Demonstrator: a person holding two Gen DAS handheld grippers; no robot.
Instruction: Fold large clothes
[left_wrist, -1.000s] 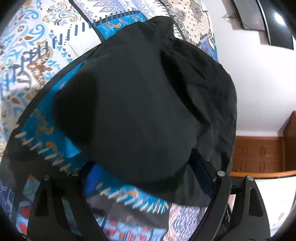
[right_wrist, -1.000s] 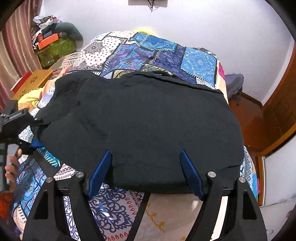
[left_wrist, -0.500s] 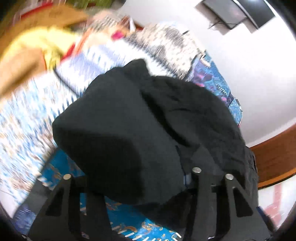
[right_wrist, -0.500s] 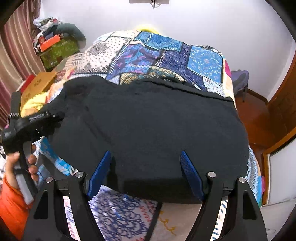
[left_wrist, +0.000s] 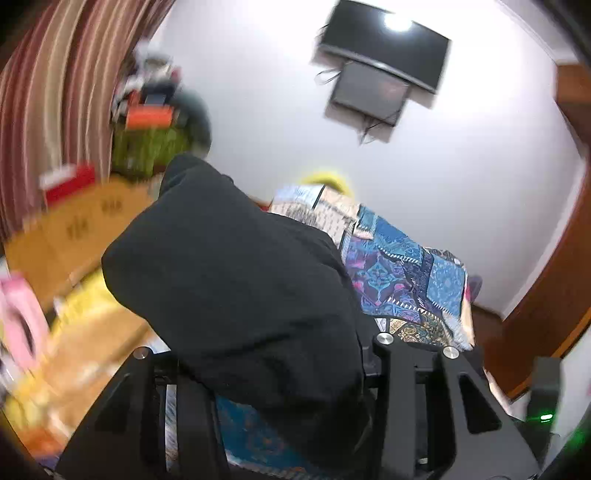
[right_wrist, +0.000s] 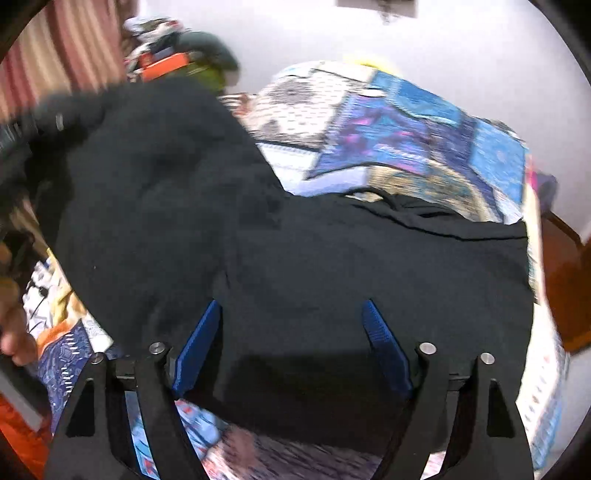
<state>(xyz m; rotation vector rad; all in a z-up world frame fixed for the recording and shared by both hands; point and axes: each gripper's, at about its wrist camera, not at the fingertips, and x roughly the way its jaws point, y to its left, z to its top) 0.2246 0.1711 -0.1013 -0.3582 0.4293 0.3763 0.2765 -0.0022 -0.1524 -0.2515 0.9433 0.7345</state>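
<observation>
Could not see the finger pads of the left hand-held gripper (left_wrist: 273, 373): hidden under the black garment (right_wrist: 295, 258). Was closing, with a bunched-up part of the cloth between its jaws, held up off the bed (right_wrist: 424, 147). Looked blurry all along the left side, near the striped curtain (left_wrist: 55, 92) and boxes. Saw only part of a hand (right_wrist: 11, 332) at the left edge. Was opening on the right hand-held gripper (right_wrist: 295, 332), blue pads apart over the cloth's near edge. Looked plain, dark and wrinkled, with most of it spread on the patchwork cover.
</observation>
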